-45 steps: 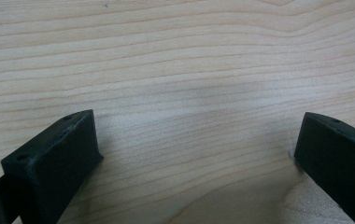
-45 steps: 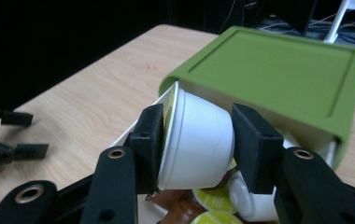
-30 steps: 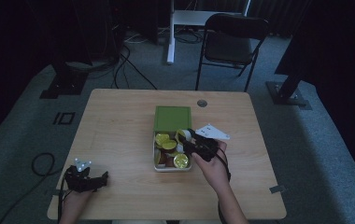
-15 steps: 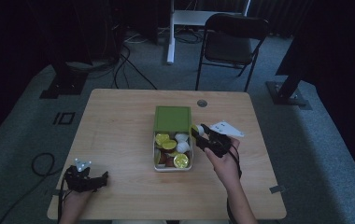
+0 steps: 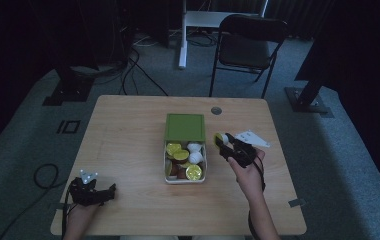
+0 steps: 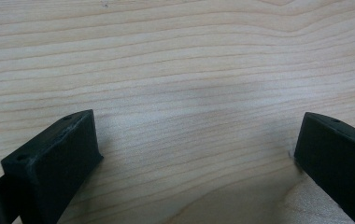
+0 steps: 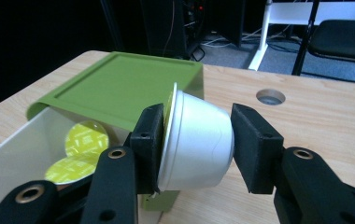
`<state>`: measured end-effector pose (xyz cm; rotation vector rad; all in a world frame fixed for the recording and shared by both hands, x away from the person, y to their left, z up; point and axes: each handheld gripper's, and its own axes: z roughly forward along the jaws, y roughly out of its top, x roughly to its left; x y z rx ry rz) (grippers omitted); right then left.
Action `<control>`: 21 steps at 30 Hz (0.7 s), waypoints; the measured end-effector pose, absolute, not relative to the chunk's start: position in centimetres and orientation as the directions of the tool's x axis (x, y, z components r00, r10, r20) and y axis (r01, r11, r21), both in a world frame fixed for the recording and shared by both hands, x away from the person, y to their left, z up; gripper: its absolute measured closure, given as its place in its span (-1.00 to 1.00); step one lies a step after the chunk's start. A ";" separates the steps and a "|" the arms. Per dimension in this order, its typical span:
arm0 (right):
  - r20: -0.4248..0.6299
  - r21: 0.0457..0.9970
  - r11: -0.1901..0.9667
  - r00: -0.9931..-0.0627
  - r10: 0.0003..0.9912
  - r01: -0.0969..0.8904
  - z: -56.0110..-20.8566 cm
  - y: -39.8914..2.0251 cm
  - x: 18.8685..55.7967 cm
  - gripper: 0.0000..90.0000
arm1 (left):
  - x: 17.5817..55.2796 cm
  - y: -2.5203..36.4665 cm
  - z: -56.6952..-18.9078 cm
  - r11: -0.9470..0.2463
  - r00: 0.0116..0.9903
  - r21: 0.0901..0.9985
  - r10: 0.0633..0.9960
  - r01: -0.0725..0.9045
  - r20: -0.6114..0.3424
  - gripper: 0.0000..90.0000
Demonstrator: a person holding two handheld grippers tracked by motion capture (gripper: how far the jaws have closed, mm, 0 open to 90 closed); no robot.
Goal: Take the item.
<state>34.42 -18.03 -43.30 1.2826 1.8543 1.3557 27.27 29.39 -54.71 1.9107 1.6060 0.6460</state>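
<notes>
A white box [image 5: 166, 169] holding several coffee capsules with yellow-green foil tops sits mid-table, its green lid [image 5: 185, 126] lying over the far end. Just right of the box, my right gripper [image 5: 224, 141] is shut on a white capsule [image 5: 221, 138]. In the right gripper view the capsule [image 7: 199, 154] lies sideways between the pads, foil top against the left pad, with the gripper [image 7: 198, 140] in front of the lid [image 7: 119, 88] and the box [image 7: 21, 149]. My left gripper [image 5: 105, 192] rests at the table's near left corner. Its jaws [image 6: 194, 144] stand wide apart over bare wood.
The wooden table [image 5: 128, 135] has a round cable hole [image 5: 216, 110] near its far edge, also seen as the hole [image 7: 270, 97] past the capsule. A black folding chair [image 5: 248, 47] and a white desk leg stand behind the table. Cables lie on the floor at left.
My right gripper has carried the white capsule rightward, from over the box to beside its right edge. The left gripper has stayed put.
</notes>
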 end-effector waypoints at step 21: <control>0.140 0.898 0.034 -0.357 0.924 0.439 -47.4 -20.0 37.2 0.24 | 27.3 29.4 -54.7 -0.129 0.168 0.684 0.986 0.718 0.010 -1.00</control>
